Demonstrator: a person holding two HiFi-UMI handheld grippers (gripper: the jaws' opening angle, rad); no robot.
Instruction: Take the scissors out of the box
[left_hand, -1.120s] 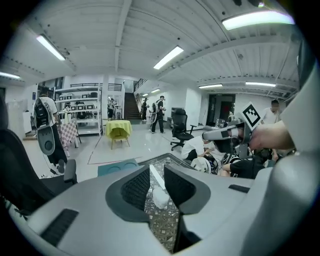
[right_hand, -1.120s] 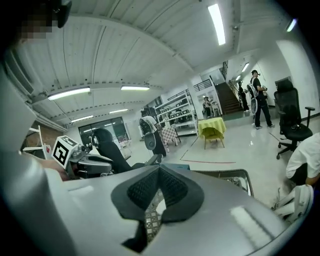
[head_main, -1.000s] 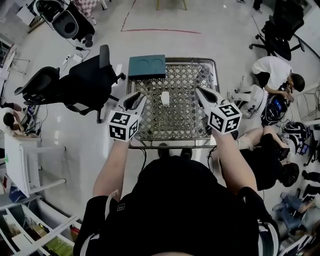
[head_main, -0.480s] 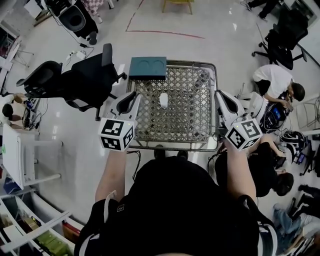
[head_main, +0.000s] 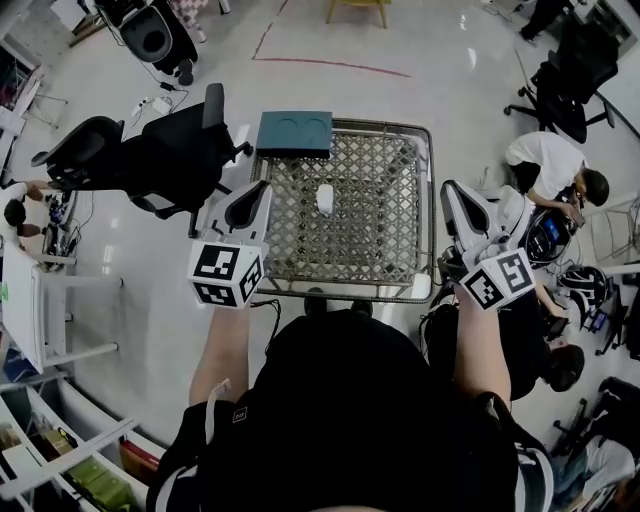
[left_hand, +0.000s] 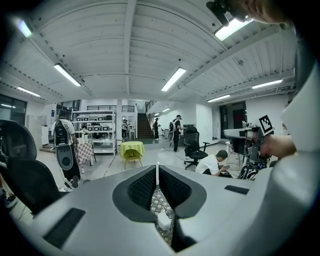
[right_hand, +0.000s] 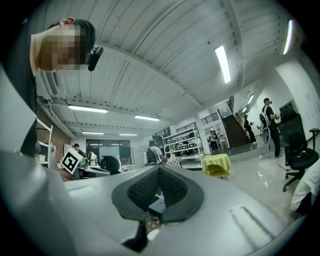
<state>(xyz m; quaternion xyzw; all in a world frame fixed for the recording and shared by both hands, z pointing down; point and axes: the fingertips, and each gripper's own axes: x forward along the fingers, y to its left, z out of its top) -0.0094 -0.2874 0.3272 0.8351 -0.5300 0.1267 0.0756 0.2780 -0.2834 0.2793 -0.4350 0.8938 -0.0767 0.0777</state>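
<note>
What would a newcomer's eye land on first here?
A lattice-topped table fills the middle, a teal box at its far edge, a small white object near its centre. The left gripper and right gripper flank it, both shut and empty; the left one's jaws have just been closing.

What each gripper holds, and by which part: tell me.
Nothing is held. The jaws of the left gripper have just been closing and meet with nothing between them; those of the right gripper are together, empty too.
</note>
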